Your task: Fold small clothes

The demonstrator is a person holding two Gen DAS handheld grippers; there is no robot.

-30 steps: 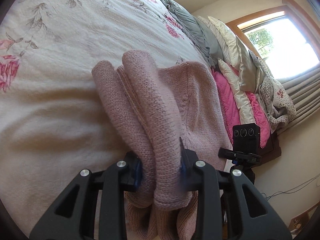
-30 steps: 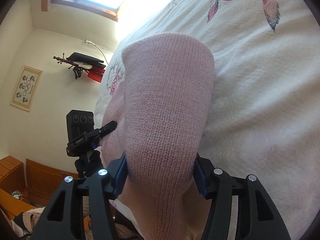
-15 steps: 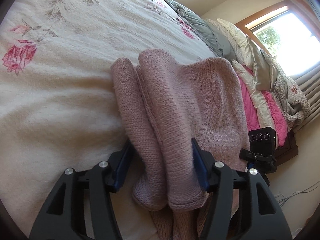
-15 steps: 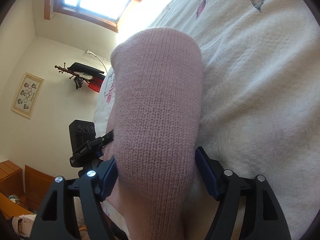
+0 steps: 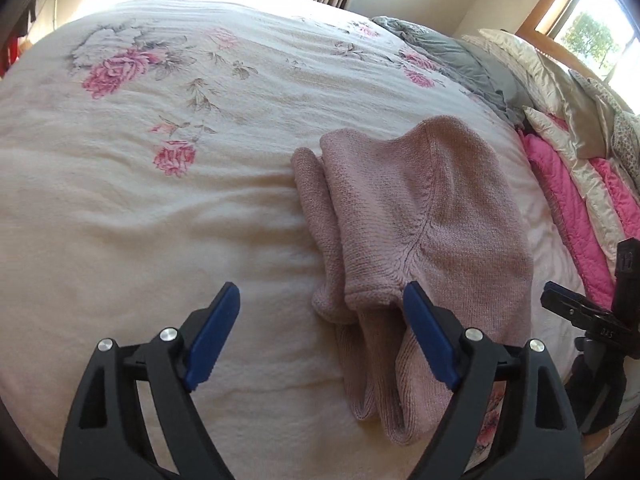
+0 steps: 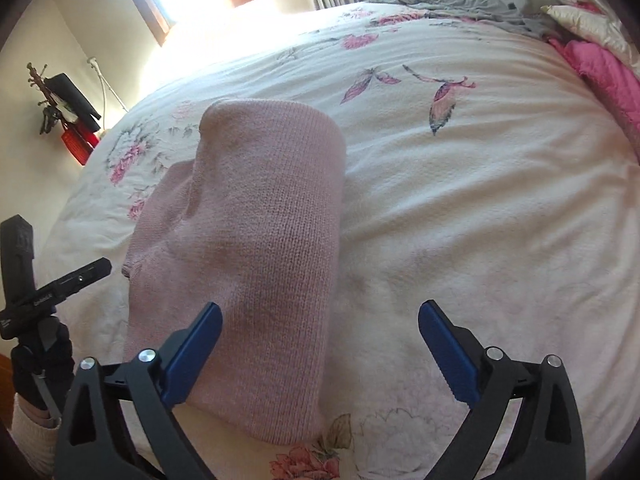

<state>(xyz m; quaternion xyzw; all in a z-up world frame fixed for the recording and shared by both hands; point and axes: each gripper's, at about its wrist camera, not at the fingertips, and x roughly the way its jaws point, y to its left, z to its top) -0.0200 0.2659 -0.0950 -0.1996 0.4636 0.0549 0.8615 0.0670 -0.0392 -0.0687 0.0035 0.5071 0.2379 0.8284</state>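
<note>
Knitwear, pink, one piece: a sweater (image 5: 424, 216) is recorded lying folded on the floral bedspread (image 5: 160, 208), near its front edge, all places below being given relative to that sweater. To its left in the left wrist view, bare bedspread with rose prints is noted; the left gripper (image 5: 322, 320) is held released, jaws wide apart, its right blue pad just beside the sweater's folded sleeve ends and nothing caught between the pads. Two rounded rolls of knit are counted along the sweater's left side, with a broader flat panel to their right. Right of the sweater, a stack of pillows and a pink quilt (image 5: 576, 208) is seen, and a dark camera mount (image 5: 600, 312) stands close by at the bed's edge. In the right wrist view the sweater (image 6: 256, 240) appears as one long smooth fold; the right gripper (image 6: 320, 332) is likewise parted and empty, its left pad near the fold's lower edge and its right pad well apart over the bedspread. Grippers counted: two, both unclenched. Step judged in hand: a fold set down and let go. Next move is judged to call for a fresh grasp on the sweater's near end, so that a further fold or a tidying of the loose sleeve ends can be made.
</note>
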